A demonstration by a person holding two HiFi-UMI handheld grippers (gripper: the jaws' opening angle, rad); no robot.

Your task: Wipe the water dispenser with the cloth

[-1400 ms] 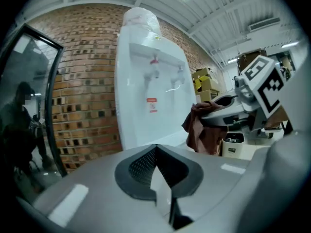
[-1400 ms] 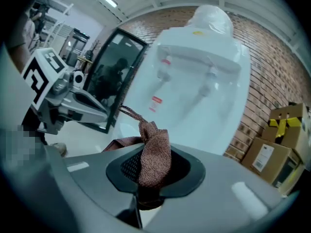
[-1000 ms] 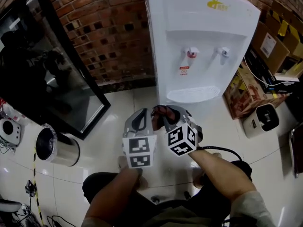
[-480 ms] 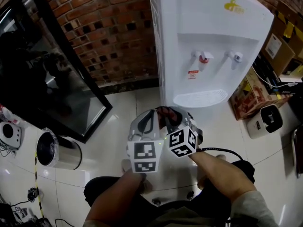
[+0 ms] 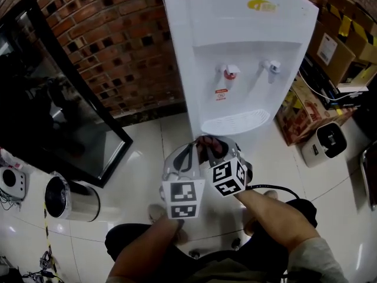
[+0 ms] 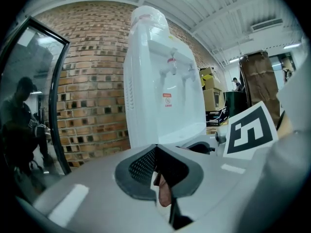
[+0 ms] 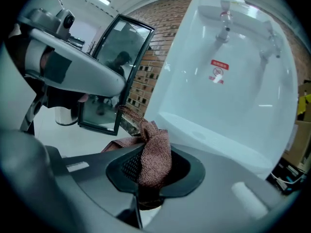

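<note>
Brick wall [image 5: 118, 46] behind; we clamp the cloth [image 7: 154, 152] in left gripper [image 6: 158, 174] and right gripper [image 7: 145, 174]; water dispenser [image 5: 235, 46] appears unwiped.

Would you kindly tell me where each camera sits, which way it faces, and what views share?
Head view: on the person's head, looking steeply down at the tall white plastic water dispenser; both forearms, left gripper, right gripper show.
Left gripper view: on the left gripper, facing the dispenser's front; its shut fingers show.
Right gripper view: on the right gripper, facing the dispenser; its fingers pinch the brown cloth.
All share the dispenser.
</note>
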